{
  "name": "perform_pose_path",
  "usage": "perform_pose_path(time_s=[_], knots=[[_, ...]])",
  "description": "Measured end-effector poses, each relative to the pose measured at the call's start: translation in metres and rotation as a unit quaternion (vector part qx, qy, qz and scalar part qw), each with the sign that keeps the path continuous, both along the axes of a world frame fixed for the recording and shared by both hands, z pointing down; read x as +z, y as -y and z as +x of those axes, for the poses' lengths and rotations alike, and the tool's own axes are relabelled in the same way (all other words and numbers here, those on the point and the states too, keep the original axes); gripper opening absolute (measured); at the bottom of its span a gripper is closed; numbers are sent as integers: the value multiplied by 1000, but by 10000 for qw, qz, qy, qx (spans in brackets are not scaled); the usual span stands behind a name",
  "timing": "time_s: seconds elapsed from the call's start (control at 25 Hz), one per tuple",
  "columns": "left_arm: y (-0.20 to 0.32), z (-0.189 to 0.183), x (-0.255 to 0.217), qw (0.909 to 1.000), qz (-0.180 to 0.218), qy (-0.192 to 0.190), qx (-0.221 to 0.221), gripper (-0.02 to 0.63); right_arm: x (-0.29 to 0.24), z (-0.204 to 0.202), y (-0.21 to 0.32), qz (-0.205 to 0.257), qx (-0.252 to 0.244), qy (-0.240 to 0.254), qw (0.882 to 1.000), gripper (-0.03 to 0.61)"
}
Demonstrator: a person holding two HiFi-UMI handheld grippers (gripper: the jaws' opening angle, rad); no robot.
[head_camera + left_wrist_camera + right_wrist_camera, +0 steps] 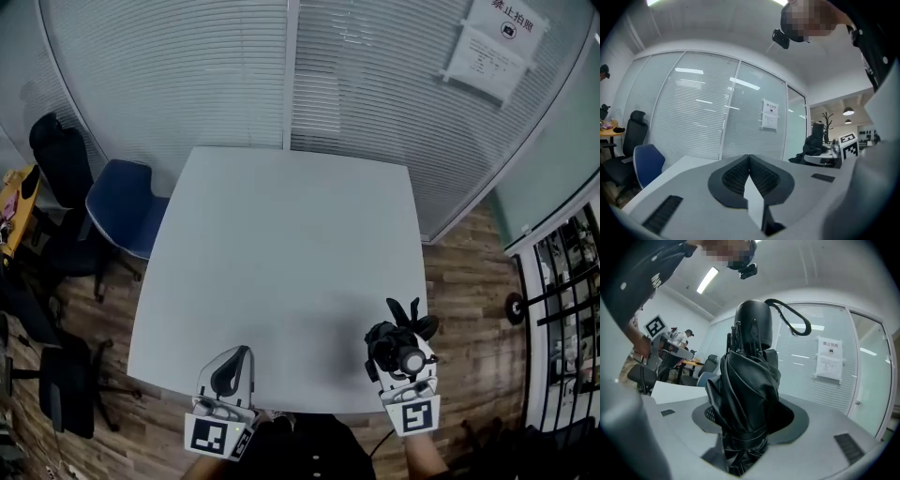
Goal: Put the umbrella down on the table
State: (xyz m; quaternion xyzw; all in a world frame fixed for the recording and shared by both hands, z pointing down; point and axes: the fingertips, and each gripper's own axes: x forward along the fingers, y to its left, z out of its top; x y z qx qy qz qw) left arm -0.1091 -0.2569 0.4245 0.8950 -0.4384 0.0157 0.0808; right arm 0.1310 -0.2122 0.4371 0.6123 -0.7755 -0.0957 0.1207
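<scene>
A folded black umbrella [749, 394] stands upright between the jaws of my right gripper [749, 427], which is shut on its lower body. Its handle [753, 324] with a wrist strap points up. In the head view the umbrella [401, 342] hangs over the front right corner of the white table [281, 253], in my right gripper [405, 367]. My left gripper [230, 367] hovers over the table's front edge at the left. Its jaws meet at the tips with nothing between them, as the left gripper view [749, 161] shows.
A blue chair [122, 202] and black office chairs [56, 159] stand left of the table. Frosted glass walls with blinds run behind it, with a paper notice [497, 37]. Wooden floor lies to the right, beside a shelf [562, 291].
</scene>
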Motion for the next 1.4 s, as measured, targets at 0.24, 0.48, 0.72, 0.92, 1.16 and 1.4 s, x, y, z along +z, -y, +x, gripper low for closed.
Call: perform_pose_path(time_s=[0.24,0.48,0.72,0.92,1.16,1.4], knots=[[4,42,3,9992,66,109,369,16,63,24,50,-776,-232,-1369,9873,244],[6,63,29,9969,-625,236,413,15,112,36,98,-983,-555,-1899,9753,244],[13,70,48,9948,-898,342,342,17,175,37,138,-1618,-726,-2529,9511,244],[17,75,61,9927,-1101,431,258,15,219,27,156,-1966,-1079,-2909,9301,244],[17,78,77,9903,-1301,446,200,16,248,9,176,-2276,-1303,-3255,9085,244],[14,82,88,9878,-1472,469,212,16,273,-7,189,-2513,-1431,-3575,8880,247]])
